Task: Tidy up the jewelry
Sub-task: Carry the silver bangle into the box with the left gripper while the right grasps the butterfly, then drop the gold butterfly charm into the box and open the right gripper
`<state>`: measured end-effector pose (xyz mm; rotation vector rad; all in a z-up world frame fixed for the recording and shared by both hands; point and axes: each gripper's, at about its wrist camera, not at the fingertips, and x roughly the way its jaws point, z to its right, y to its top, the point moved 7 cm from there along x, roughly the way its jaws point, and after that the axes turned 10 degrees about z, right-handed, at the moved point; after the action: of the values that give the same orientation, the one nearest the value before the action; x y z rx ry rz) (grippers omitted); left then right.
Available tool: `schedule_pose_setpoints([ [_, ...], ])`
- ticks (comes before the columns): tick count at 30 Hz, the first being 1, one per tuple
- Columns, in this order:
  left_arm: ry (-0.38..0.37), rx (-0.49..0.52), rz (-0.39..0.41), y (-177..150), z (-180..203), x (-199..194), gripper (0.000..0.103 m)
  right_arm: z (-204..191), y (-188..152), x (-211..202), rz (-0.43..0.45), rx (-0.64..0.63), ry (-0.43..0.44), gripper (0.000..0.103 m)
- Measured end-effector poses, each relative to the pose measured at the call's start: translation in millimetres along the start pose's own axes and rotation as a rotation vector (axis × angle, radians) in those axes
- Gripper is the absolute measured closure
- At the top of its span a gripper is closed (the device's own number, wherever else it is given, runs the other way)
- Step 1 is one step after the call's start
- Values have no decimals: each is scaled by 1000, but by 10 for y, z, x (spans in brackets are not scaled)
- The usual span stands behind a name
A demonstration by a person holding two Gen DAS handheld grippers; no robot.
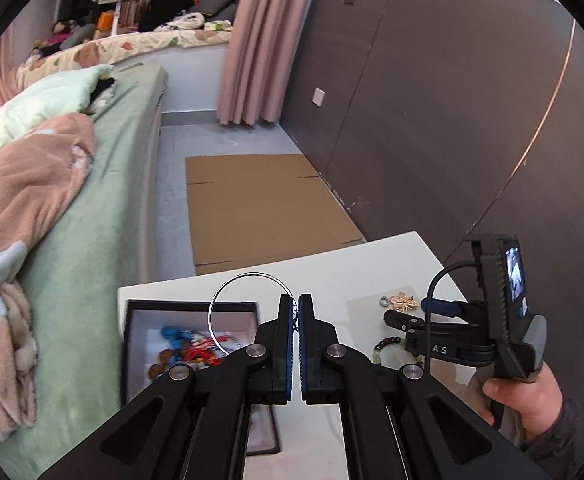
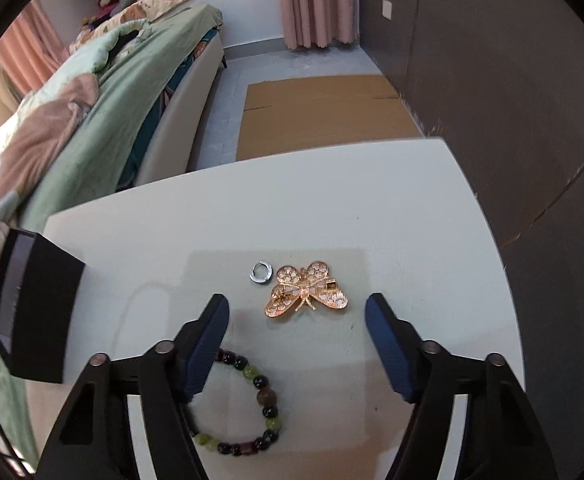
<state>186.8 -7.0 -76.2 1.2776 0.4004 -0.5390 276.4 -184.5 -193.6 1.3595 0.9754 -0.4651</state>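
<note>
My left gripper [image 1: 296,312] is shut on a thin silver hoop bangle [image 1: 227,288] and holds it above the black jewelry box [image 1: 131,344], which has colourful pieces inside. My right gripper [image 2: 296,316] is open and empty, low over the white table [image 2: 332,200]. Just ahead of it lie a gold butterfly brooch [image 2: 306,290] and a small silver ring [image 2: 260,272]. A bracelet of green and dark beads [image 2: 259,404] lies between its fingers, partly hidden by the left finger. The right gripper also shows in the left wrist view [image 1: 396,318].
A bed with a green sheet [image 1: 91,220] and blankets stands left of the table. Flat cardboard [image 1: 259,208] lies on the floor beyond the table. A dark wall panel [image 1: 432,120] runs along the right. The black box also shows at the left edge of the right wrist view [image 2: 39,312].
</note>
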Motion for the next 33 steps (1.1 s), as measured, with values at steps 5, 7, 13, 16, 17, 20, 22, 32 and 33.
schedule_pose_setpoints([
  [5,19,-22,1,-1,-168,-122,102,-77,-35,-94,-30,-25,17,60],
  [7,26,-34,-7,-18,-229,-139,102,-108,-25,-153,-23,-22,23,60],
  [13,-2,-96,-36,-53,-357,-158,101,-211,61,-400,30,30,90,60],
  [16,26,-115,-58,-94,-427,-157,100,-303,109,-470,52,55,137,60],
  [17,32,-115,-52,-98,-446,-175,100,-349,125,-501,61,65,160,60],
  [20,39,-127,-39,-89,-494,-237,99,-491,181,-598,90,83,222,60],
  [22,54,-137,-25,-78,-549,-296,93,-602,202,-676,107,92,272,60],
  [32,79,-215,38,-18,-854,-592,0,-1290,247,-907,152,113,498,60],
  [33,82,-220,41,-18,-888,-616,0,-1348,243,-913,151,113,514,60],
])
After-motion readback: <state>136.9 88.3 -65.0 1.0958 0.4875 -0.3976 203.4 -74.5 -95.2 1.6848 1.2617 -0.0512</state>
